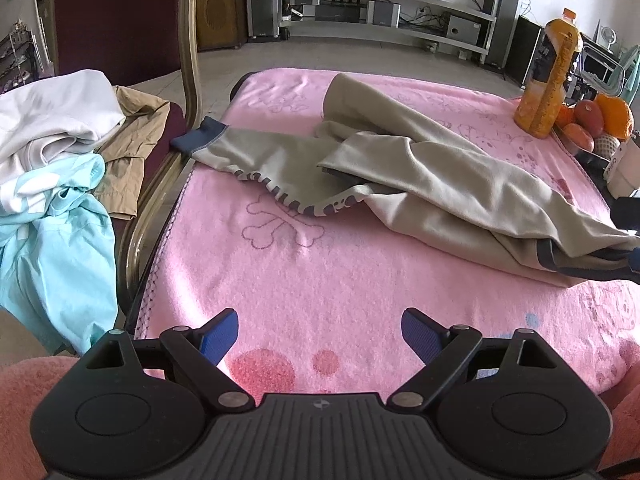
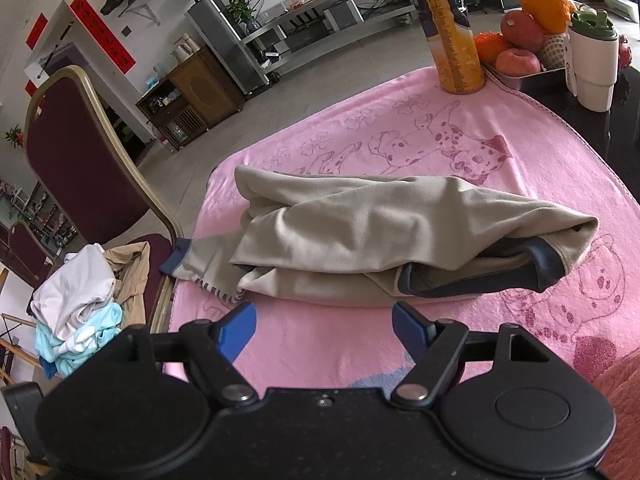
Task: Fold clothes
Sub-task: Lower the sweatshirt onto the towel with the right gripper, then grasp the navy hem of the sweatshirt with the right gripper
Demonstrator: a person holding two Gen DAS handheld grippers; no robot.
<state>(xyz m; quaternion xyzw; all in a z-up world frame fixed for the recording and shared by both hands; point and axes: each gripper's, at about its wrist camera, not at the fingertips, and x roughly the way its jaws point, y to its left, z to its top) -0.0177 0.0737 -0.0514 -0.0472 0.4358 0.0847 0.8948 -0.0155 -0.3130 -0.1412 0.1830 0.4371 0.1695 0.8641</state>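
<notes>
— What's nearest to you?

— My left gripper (image 1: 319, 334) and my right gripper (image 2: 324, 326), both spread wide with nothing between the blue pads, hovering over bare pink blanket (image 1: 304, 280) on the bench.

— And the garment?

— Just beyond the right gripper: a beige sweatshirt (image 2: 380, 232) lies bunched on the blanket, doubled over loosely, its dark collar (image 2: 480, 276) gaping toward me. One sleeve trails left, and its navy cuff (image 1: 192, 140) hangs at the bench edge beside the chair (image 2: 80, 152).

— So how far along?

— I judge it half-shaped at best: layers overlap, but crookedly, with ridges and no clean rectangle. It fits either a fold under way or a heap awaiting spreading (I can't say which). More clothes (image 1: 52, 152) sit piled on the chair seat.

— Room to work?

— Plenty of open blanket in front and far behind. Tighter on the right, where a juice bottle (image 2: 448, 32) and a fruit tray (image 2: 520, 72) stand at the far corner
</notes>
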